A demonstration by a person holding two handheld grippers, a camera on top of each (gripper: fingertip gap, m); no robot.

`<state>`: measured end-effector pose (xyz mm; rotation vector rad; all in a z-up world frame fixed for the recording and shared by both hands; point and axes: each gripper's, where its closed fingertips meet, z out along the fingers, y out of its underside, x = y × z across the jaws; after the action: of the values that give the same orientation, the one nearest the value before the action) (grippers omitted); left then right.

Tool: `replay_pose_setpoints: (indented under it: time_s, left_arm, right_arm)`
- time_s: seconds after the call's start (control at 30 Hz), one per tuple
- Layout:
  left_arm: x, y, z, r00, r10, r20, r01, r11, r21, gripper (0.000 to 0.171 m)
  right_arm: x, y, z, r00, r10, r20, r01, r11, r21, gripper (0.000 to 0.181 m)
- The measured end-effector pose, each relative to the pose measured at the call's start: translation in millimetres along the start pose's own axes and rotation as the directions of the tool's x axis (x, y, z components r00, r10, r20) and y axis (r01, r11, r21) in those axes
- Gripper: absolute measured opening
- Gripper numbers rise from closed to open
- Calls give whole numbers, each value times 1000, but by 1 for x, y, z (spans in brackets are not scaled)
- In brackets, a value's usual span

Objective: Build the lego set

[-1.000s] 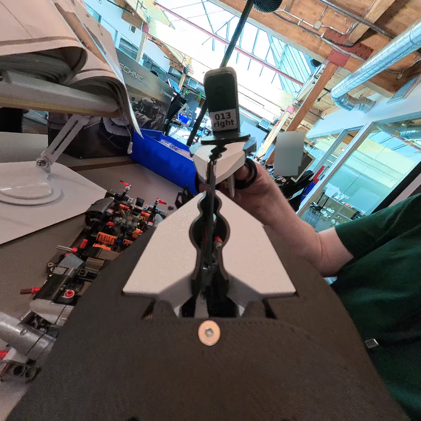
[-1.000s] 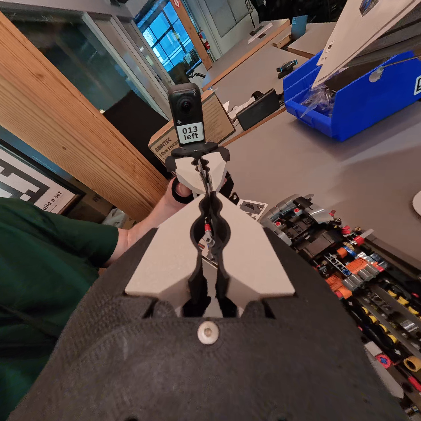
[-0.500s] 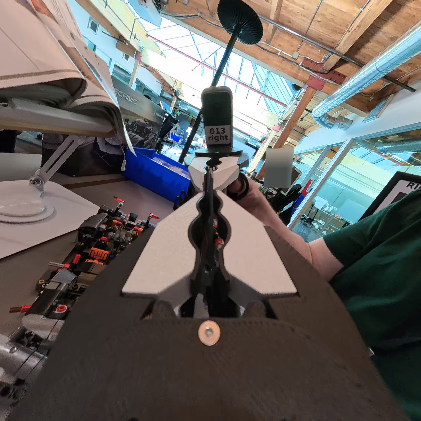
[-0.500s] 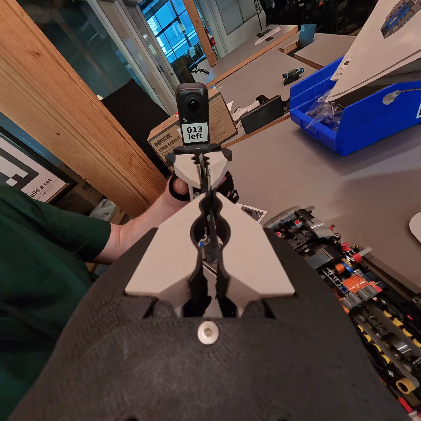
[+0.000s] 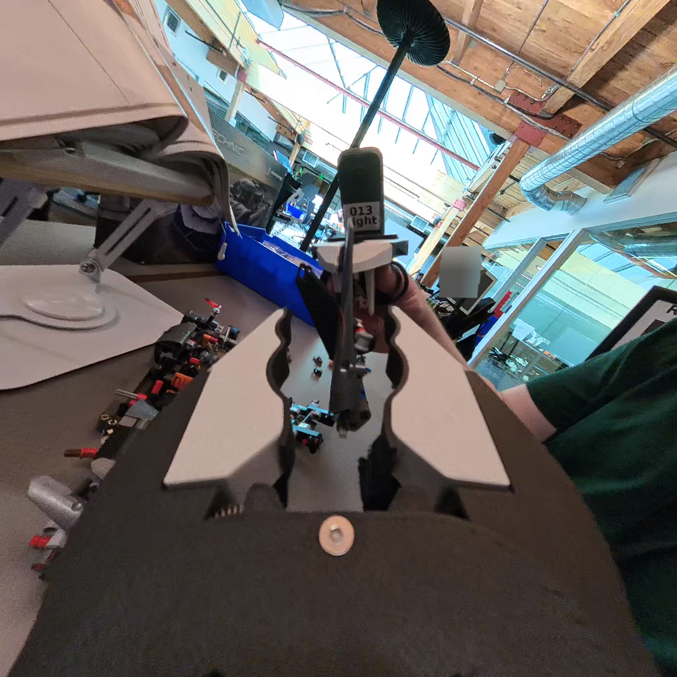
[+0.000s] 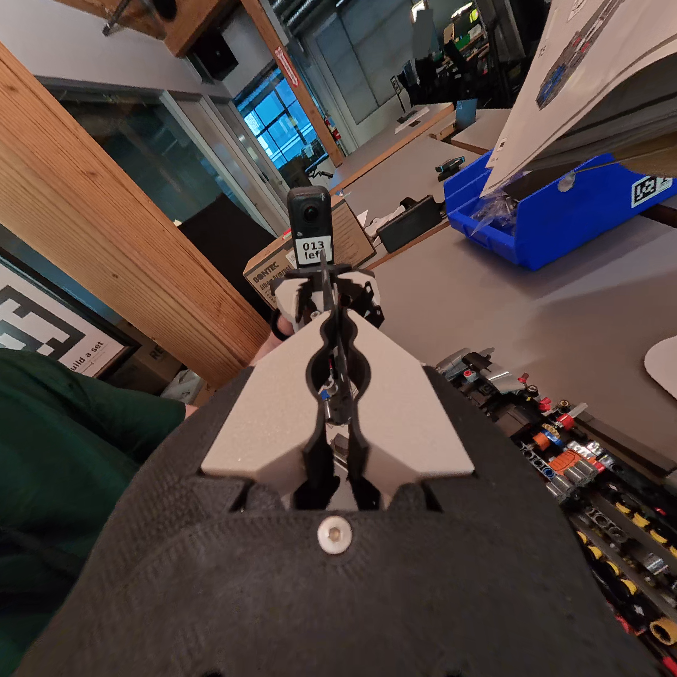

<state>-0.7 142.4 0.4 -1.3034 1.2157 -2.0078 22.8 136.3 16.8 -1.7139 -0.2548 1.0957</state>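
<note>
**Left fingers spread, right ones pinching the long grey piece**

So here's what I've got on my feeds. My left gripper (image 5: 339,370) has its fingers (image 5: 234,414) spread wide apart, nothing between them touching either side as far as I can see. Through the gap I see a slim dark grey lego piece (image 5: 346,370) with a small red-and-white bit on its side, sticking out toward the camera. It's held by the right gripper (image 6: 335,366), whose fingers (image 6: 278,414) are pressed nearly together and pinching that same piece in the right wrist view; it runs up through the narrow slot toward the other gripper.

The two grippers face each other head on, both up off the worktop (image 6: 494,304). The person's hand (image 5: 410,311) wraps the right gripper's handle, green sleeve (image 5: 604,421) off to the side.

The big lego build (image 6: 549,447) lies on the worktop: black and grey frame with orange, red and yellow bits, stretched out long. In the left wrist view it sits to the left of my fingers, and a few loose small parts (image 5: 307,425) lie on the worktop, visible through the gap.

Farther back there's a blue bin (image 6: 549,227) with clear bags inside, and an open instruction booklet (image 5: 91,73) propped on a white stand (image 5: 73,304) above it all. A cardboard box (image 6: 348,238) sits behind the left gripper.
</note>
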Motion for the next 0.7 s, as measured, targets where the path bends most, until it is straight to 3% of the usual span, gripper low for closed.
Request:
replay_pose_setpoints:
  time_s: [0.17,0.4,0.7]
  left_arm:
    - [2,20,13,1000,-11,-15,9,995,-98,58]
    - [8,24,19,997,-41,-65,34,994,-100,26]
    - [3,24,16,990,-119,-71,112,989,-91,22]
  right_arm:
    - [5,-10,-3,1000,27,-5,-27,997,72,0]
    - [11,-17,-6,997,80,11,-81,985,153,0]
    - [14,-16,-3,996,84,-17,-79,982,172,1]
